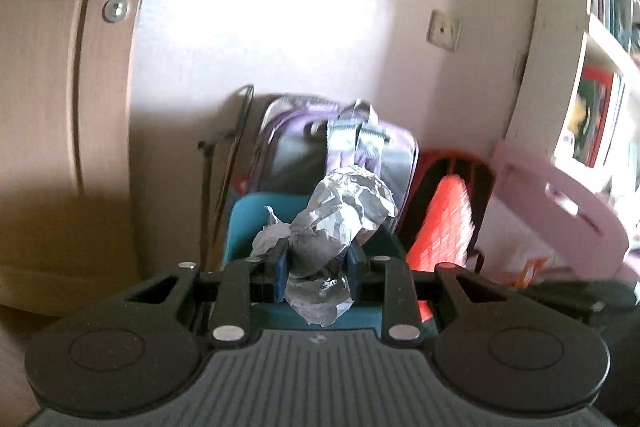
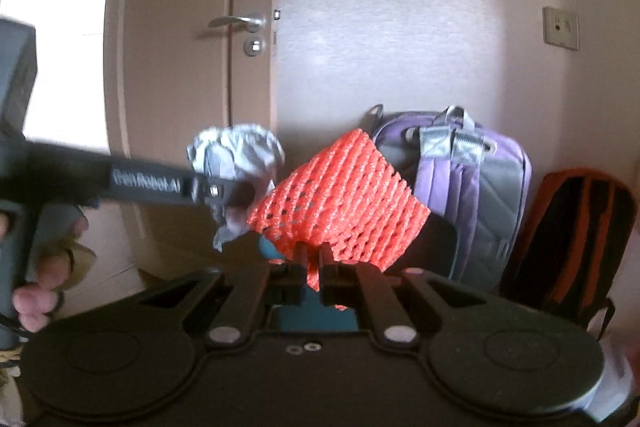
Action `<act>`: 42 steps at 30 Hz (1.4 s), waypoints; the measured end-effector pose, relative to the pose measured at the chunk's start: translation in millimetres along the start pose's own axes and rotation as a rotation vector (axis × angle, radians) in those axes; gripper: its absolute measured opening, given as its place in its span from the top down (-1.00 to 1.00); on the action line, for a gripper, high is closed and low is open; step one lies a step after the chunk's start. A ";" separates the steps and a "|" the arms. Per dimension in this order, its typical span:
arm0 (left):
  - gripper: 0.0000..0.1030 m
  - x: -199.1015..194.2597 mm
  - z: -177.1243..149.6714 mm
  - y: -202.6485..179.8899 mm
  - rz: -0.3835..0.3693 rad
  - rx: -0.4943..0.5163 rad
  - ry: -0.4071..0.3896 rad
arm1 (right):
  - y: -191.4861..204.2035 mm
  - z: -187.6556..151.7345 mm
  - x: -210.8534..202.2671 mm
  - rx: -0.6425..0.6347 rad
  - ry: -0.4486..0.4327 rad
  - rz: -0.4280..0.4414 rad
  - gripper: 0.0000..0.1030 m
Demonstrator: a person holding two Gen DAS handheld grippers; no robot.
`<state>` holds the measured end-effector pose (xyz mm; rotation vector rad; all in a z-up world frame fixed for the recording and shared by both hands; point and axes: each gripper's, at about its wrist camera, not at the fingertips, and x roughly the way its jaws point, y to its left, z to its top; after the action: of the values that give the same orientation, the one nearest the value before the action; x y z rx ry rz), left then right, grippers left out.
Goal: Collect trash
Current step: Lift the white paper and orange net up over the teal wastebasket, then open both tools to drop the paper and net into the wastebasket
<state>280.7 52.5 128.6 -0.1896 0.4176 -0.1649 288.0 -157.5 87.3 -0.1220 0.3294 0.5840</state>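
Note:
My left gripper is shut on a crumpled grey-white paper wrapper, held up in the air above a teal bin. My right gripper is shut on an orange plastic net bag, which stands up in front of the camera. In the right wrist view the left gripper comes in from the left with the crumpled paper just left of the net. The orange net also shows at the right of the left wrist view. A bit of the teal bin shows below the right fingers.
A purple and grey backpack and a black and orange bag lean against the wall. A closed wooden door is to the left. A white bookshelf and a pink box stand at the right.

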 end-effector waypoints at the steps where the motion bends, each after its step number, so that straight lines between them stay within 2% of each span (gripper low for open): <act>1: 0.46 4.1 5.4 -0.2 0.003 -0.001 -0.004 | -3.1 3.9 4.8 0.002 0.005 -0.002 0.93; 6: 0.46 43.8 19.1 3.3 0.014 -0.006 0.035 | -17.3 12.6 32.5 0.006 0.041 -0.022 0.93; 14: 0.46 112.5 6.1 15.5 0.009 -0.062 0.164 | -39.5 0.9 93.5 0.024 0.181 -0.022 0.93; 17: 0.46 133.0 -2.9 13.9 0.024 -0.040 0.211 | -48.5 -6.8 113.2 0.055 0.236 -0.007 0.93; 22: 0.46 157.8 -14.7 10.5 0.053 0.017 0.276 | -56.9 -16.3 132.4 0.092 0.277 0.001 0.92; 29: 0.42 179.0 -24.3 13.7 0.062 0.021 0.350 | -64.6 -23.7 146.8 0.109 0.308 0.009 0.69; 32: 0.19 184.1 -27.2 15.3 0.060 0.005 0.370 | -65.5 -25.1 147.1 0.100 0.303 0.005 0.66; 37: -0.16 178.5 -27.3 10.6 0.043 0.026 0.357 | -65.9 -29.1 146.7 0.109 0.303 0.000 0.59; 39: -0.19 175.2 -24.8 6.9 0.039 0.038 0.345 | -65.0 -28.5 144.4 0.112 0.296 0.002 0.35; 42: -0.19 165.2 -20.1 2.1 0.030 0.051 0.325 | -62.0 -25.1 134.6 0.116 0.278 0.011 0.34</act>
<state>421.4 18.9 46.4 -0.1060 0.7389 -0.1772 421.5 -144.0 19.4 -0.0896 0.6333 0.5580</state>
